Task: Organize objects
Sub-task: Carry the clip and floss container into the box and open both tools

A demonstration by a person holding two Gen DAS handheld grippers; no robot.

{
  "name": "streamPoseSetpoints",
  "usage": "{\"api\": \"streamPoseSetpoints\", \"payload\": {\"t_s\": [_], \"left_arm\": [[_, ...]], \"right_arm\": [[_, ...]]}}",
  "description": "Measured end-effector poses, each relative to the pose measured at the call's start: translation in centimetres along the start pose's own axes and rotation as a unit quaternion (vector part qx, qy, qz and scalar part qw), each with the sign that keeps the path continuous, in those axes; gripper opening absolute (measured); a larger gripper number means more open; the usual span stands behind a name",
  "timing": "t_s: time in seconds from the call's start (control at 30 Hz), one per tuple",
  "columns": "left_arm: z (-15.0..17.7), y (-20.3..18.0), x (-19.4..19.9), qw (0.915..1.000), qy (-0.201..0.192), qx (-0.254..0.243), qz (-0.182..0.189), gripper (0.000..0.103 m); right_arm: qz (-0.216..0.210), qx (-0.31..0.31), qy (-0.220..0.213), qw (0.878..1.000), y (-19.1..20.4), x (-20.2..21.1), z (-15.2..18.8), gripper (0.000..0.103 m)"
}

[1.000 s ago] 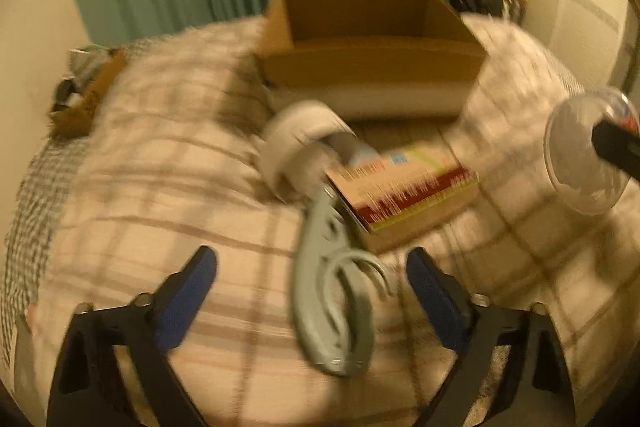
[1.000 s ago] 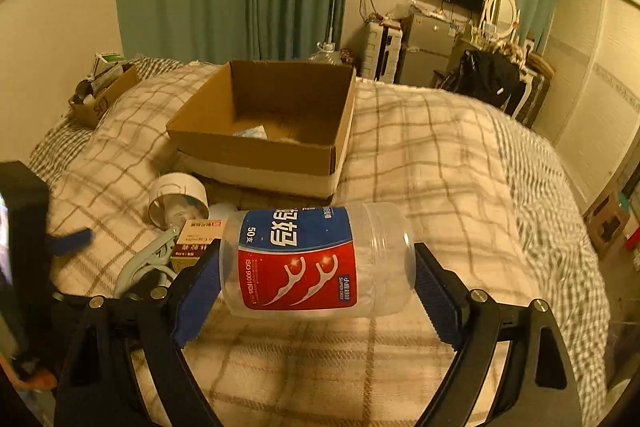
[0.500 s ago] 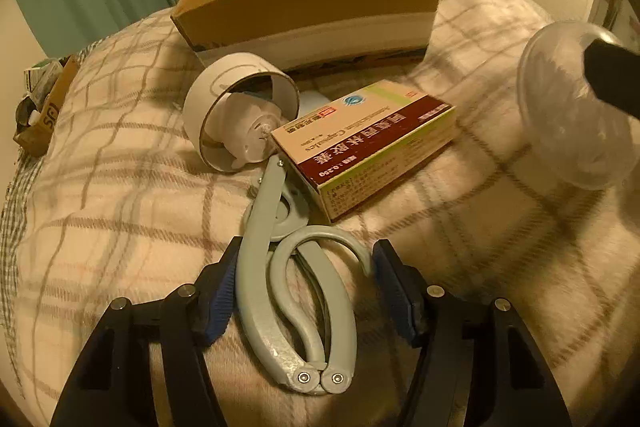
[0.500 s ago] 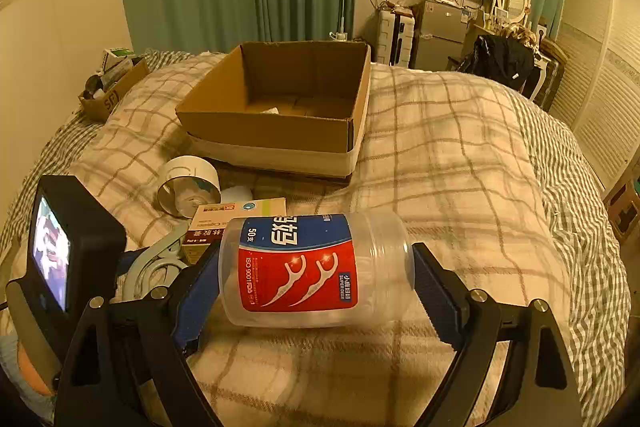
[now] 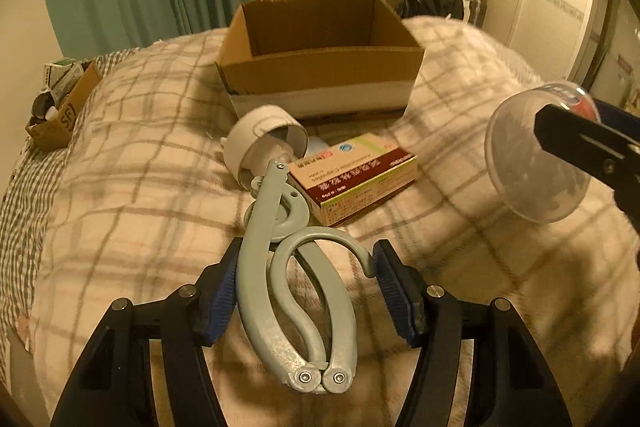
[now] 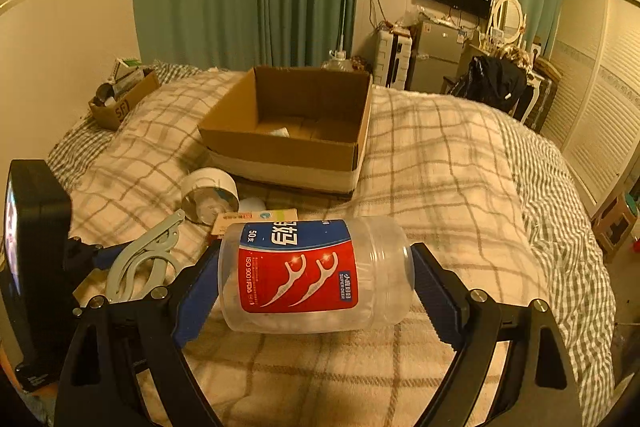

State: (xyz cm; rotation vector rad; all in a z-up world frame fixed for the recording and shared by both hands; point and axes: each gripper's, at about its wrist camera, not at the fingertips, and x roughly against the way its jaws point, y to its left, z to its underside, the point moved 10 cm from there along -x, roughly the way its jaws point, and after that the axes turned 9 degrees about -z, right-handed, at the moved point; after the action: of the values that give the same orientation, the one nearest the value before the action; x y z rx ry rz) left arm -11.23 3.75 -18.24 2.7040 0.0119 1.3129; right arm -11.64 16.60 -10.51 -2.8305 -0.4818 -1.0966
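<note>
- At the far left of the left wrist view, a small side box of odds and ends sits on the bed; it looks like no part of your job.
- Low in the centre of that view, your left hand-held gripper is clamped around the grey clamp tool. Both blue pads touch its handles, and the tool seems to be just leaving the blanket, though I cannot tell for sure.
- Just beyond its tip lie the white tape roll and the medicine box, touching each other and not yet gathered.
- In the upper centre stands the cardboard box, open. From the right wrist view it is almost empty, with only a small pale item on its floor.
- In the lower centre of the right wrist view, your right hand-held gripper is grasping the floss-pick jar end to end, sideways above the bed and well short of the box.
- So you are early on: two things are in hand but not dropped in, and two are left on the bed.
</note>
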Motion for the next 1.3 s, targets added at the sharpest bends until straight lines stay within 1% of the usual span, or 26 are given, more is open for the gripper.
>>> {"api": "streamPoseSetpoints", "payload": {"t_s": [0.17, 0.27, 0.37, 0.53, 0.57, 0.67, 0.77, 0.8, 0.87, 0.93, 0.97, 1.03, 1.1, 1.2, 1.3], "left_arm": [[-1.1, 0.9, 2.3, 0.9996, -0.021, 0.015, 0.013, 0.065], [-2.5, 1.6, 3.9, 0.9985, -0.037, 0.030, 0.027, 0.065], [-4.1, 2.5, 5.0, 0.9974, -0.055, 0.037, 0.029, 0.065], [-8.9, 4.0, 6.6, 0.9941, -0.086, 0.053, 0.038, 0.065], [-10.4, 4.3, 6.9, 0.9933, -0.096, 0.053, 0.036, 0.065], [-13.5, 4.6, 7.3, 0.9916, -0.119, 0.047, 0.021, 0.065], [-17.0, 4.3, 7.3, 0.9896, -0.134, 0.042, 0.030, 0.065], [-18.3, 4.3, 7.2, 0.9887, -0.140, 0.041, 0.033, 0.065], [-20.8, 4.3, 6.7, 0.9872, -0.153, 0.038, 0.027, 0.065], [-22.6, 4.1, 5.9, 0.9864, -0.159, 0.034, 0.026, 0.065], [-23.7, 4.0, 5.0, 0.9864, -0.159, 0.030, 0.028, 0.065], [-25.1, 3.8, 3.4, 0.9868, -0.157, 0.028, 0.031, 0.065], [-26.3, 3.5, 1.4, 0.9879, -0.150, 0.024, 0.031, 0.065], [-27.1, 3.1, -2.2, 0.9900, -0.134, 0.019, 0.037, 0.065], [-26.9, 2.7, -5.8, 0.9923, -0.119, 0.012, 0.033, 0.065]], "right_arm": [[0.002, 0.007, -0.017, 1.000, 0.7, 2.1, -1.1, 0.089], [0.007, 0.015, -0.028, 0.999, 1.0, 3.2, -2.0, 0.089], [0.004, 0.022, -0.038, 0.999, 1.4, 4.1, -3.1, 0.089], [-0.002, 0.034, -0.061, 0.998, 1.5, 5.4, -6.2, 0.088], [-0.004, 0.038, -0.069, 0.997, 1.5, 5.6, -7.3, 0.089], [-0.010, 0.044, -0.085, 0.995, 1.3, 5.9, -10.0, 0.088], [-0.012, 0.049, -0.097, 0.994, 1.0, 5.6, -13.1, 0.088], [-0.011, 0.049, -0.101, 0.994, 0.8, 5.3, -14.4, 0.088], [-0.009, 0.051, -0.104, 0.993, 0.4, 4.5, -16.6, 0.088], [-0.008, 0.051, -0.107, 0.993, -0.1, 3.4, -18.8, 0.088], [-0.010, 0.050, -0.106, 0.993, -0.4, 2.6, -19.8, 0.088], [-0.014, 0.045, -0.102, 0.994, -1.0, 0.8, -21.5, 0.088], [-0.008, 0.045, -0.095, 0.994, -1.7, -1.6, -22.9, 0.088], [-0.002, 0.046, -0.079, 0.996, -2.4, -5.6, -23.8, 0.088], [-0.011, 0.039, -0.056, 0.998, -2.9, -9.8, -23.4, 0.088]]}}
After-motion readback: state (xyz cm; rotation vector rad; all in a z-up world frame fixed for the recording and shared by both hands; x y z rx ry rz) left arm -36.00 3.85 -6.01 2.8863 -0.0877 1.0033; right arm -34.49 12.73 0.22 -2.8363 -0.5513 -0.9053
